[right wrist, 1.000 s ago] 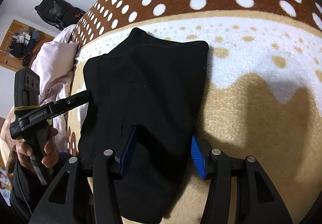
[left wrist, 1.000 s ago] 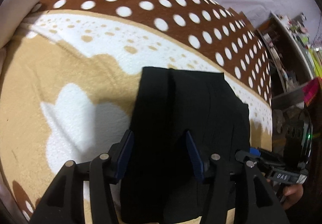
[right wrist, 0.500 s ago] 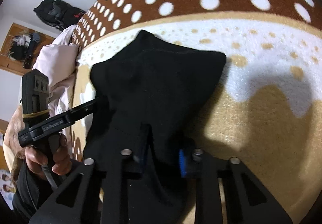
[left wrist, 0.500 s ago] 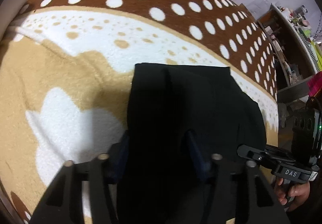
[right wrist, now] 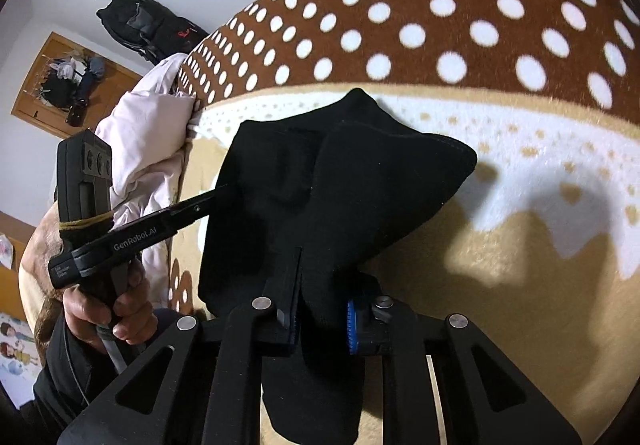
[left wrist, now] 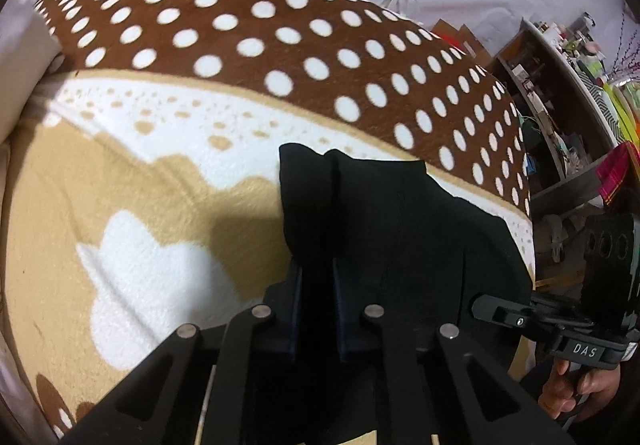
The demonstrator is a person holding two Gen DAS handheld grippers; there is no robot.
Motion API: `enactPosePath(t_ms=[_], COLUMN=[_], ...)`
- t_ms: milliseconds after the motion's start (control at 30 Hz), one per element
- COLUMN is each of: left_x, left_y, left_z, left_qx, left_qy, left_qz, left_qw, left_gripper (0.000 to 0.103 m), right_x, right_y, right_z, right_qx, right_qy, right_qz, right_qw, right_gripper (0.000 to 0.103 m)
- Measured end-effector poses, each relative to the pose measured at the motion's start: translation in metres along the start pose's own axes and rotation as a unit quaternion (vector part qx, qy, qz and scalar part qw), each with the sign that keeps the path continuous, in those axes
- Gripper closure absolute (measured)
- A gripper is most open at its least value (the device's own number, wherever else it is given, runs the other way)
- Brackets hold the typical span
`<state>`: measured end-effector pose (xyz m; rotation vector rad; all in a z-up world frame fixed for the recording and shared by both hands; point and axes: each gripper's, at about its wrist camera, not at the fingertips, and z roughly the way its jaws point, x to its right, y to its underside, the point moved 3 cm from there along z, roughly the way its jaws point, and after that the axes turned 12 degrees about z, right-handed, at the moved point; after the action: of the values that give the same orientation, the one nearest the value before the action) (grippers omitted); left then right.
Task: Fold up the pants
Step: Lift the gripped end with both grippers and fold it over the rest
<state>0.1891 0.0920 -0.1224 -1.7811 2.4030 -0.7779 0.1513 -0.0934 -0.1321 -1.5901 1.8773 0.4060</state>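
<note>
Left gripper (left wrist: 316, 285) and right gripper (right wrist: 320, 309): jaws closing, each pinching the near edge of the black soft-fabric pants (left wrist: 384, 213), already a compact bundle. We judge one fold left: carrying this edge over the far one. Beneath: brown, tan and white polka-dot fleece blanket (left wrist: 168, 173). Beside: pink crumpled bedding (right wrist: 148, 149). Nothing obstructs.

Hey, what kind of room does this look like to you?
Most likely a bedroom in a home. The black pants lie on a bed covered by a spotted fleece blanket, a pale duvet is bunched alongside, and cluttered shelves stand against the wall.
</note>
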Motion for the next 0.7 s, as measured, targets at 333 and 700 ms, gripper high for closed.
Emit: enactPosePath(t_ms=[333, 700], left_x=[-0.01, -0.055], left_y=[-0.063, -0.118], left_z=[-0.004, 0.035], left_qx=[0.022, 0.002], left_qy=[-0.018, -0.093], left_qz=[0.007, -0.002], left_qw=[0.9996, 0.9956], left_gripper=[0.093, 0.088], right_x=[-0.022, -0.018], right_y=[-0.062, -0.132], right_z=[-0.004, 0.04], right_qx=[0.024, 0.036], right_qy=[-0.026, 0.058], right_qz=[-0.009, -0.025], right_qw=[0.999, 0.997], right_gripper=[0.086, 0.069])
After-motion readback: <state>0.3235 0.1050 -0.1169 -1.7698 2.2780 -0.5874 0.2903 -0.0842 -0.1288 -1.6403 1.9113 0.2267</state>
